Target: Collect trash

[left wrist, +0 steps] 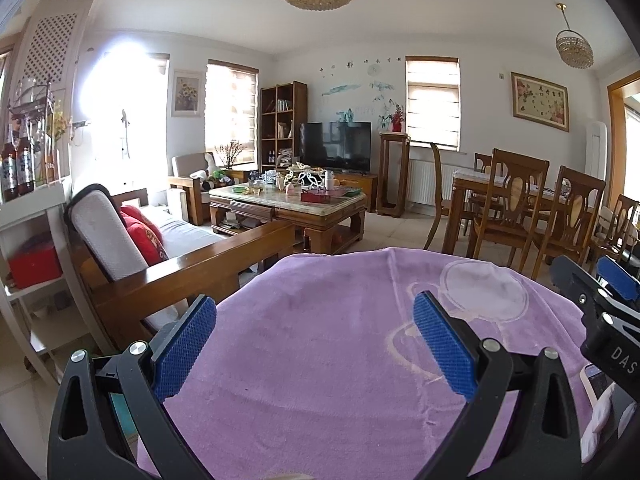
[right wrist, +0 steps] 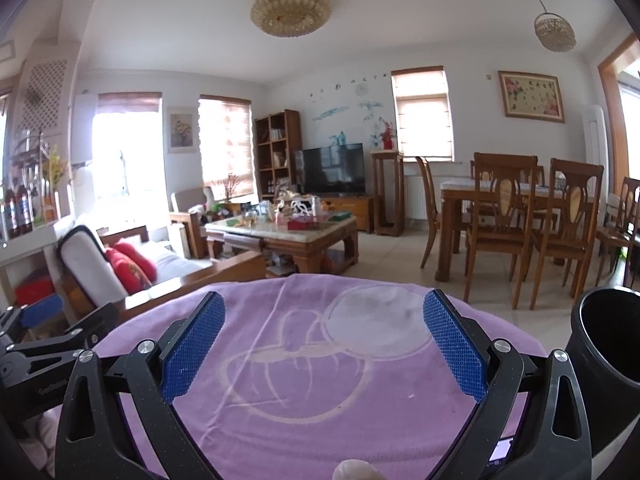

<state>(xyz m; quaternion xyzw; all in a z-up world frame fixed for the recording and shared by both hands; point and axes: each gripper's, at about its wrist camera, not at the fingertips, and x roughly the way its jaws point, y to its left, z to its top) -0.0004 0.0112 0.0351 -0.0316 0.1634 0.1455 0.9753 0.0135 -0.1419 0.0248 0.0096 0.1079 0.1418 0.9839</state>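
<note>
One worktop (right wrist: 280, 380), covered by a purple cloth with a pale printed motif, fills the lower half of both wrist views. One black cylindrical bin (right wrist: 604, 368), mouth open, stands at 3 o'clock in the right view, just beside the worktop edge. Two tools: left tool (left wrist: 314, 344) and right tool (right wrist: 324, 344), each released, jaws spread wide with nothing between the blue pads. One pale crumpled item, probably tissue trash (left wrist: 600, 424), lies at 4 o'clock in the left view, near a small phone-like device (left wrist: 596, 380); one more pale scrap (right wrist: 354, 470) shows at 6 o'clock in the right view, identity unclear. Risks, as judged: a jaw may snag the loose cloth and drag it; the device could be taken for trash; light tissue may slip out short of the bin.
</note>
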